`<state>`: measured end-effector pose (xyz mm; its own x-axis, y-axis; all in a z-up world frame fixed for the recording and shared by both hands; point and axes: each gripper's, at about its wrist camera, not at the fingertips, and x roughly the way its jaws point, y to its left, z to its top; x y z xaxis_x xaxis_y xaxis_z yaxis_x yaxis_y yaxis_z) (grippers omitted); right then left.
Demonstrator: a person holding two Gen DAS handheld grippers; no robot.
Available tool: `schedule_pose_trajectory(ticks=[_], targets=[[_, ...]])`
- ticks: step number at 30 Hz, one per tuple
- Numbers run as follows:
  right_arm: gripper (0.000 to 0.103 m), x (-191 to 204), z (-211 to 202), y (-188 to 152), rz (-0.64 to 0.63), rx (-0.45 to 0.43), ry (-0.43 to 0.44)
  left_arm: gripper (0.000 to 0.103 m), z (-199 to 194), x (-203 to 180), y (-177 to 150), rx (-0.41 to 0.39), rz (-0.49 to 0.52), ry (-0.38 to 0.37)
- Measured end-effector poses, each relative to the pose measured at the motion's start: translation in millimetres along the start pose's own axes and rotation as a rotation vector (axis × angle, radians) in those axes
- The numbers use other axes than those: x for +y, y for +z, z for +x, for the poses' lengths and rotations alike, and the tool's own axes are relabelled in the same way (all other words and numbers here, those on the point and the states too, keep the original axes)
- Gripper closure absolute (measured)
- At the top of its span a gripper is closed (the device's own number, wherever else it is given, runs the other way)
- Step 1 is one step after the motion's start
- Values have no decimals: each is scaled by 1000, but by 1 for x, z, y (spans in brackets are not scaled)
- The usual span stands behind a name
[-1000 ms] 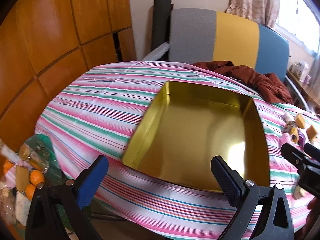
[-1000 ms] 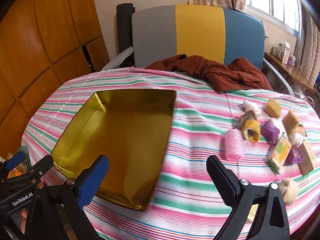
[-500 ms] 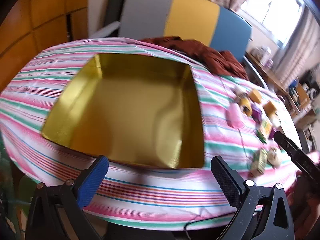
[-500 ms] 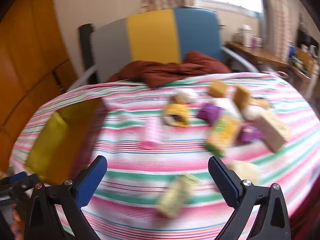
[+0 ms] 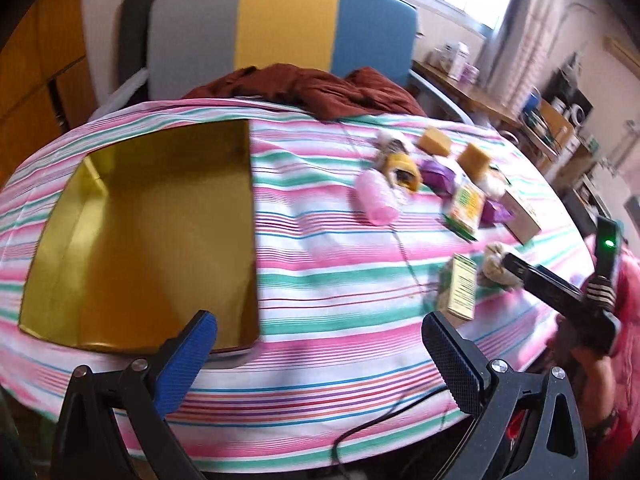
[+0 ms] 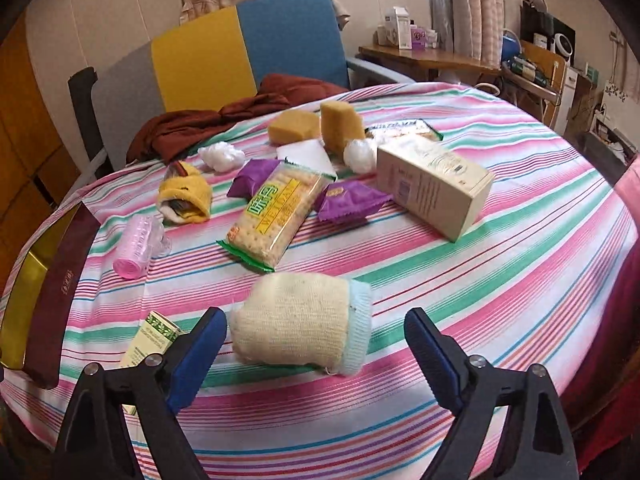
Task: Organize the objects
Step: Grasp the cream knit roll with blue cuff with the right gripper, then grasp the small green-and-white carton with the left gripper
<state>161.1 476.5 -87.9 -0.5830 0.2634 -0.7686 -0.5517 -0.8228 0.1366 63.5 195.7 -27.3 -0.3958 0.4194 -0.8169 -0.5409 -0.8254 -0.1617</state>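
A gold metal tray (image 5: 132, 236) lies empty on the striped tablecloth at the left; its edge shows in the right wrist view (image 6: 28, 280). Loose items lie to its right: a pink roll (image 6: 136, 246), a cracker pack (image 6: 276, 216), purple packets (image 6: 350, 200), a cream box (image 6: 434, 186), sponges (image 6: 340, 122), a yellow sock (image 6: 184, 200), a small green box (image 6: 154, 338). My right gripper (image 6: 316, 344) is open around a cream rolled sock (image 6: 300, 322), not touching it. My left gripper (image 5: 320, 346) is open and empty above the table's near edge.
A brown cloth (image 5: 308, 88) lies at the table's far edge before a grey, yellow and blue chair (image 5: 280, 36). A side desk with bottles (image 6: 408, 46) stands at the right. The right gripper's body (image 5: 560, 296) shows in the left wrist view.
Both grippers have swung right, from the tray toward the loose items. The right gripper has come down close around the cream sock.
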Motion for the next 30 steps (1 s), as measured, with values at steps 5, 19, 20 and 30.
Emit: schedule_pose_trajectory(ticks=[5, 19, 20, 30], targets=[[27, -2, 14, -3, -4, -1, 82, 0, 12, -26, 3, 21, 54, -60], [35, -28, 6, -6, 36, 3, 158, 0, 74, -88, 20, 56, 192, -121], [35, -30, 6, -8, 52, 3, 170, 0, 79, -96, 21, 60, 234, -125], [35, -33, 9, -7, 77, 2, 188, 34, 119, -120, 6, 68, 341, -78]])
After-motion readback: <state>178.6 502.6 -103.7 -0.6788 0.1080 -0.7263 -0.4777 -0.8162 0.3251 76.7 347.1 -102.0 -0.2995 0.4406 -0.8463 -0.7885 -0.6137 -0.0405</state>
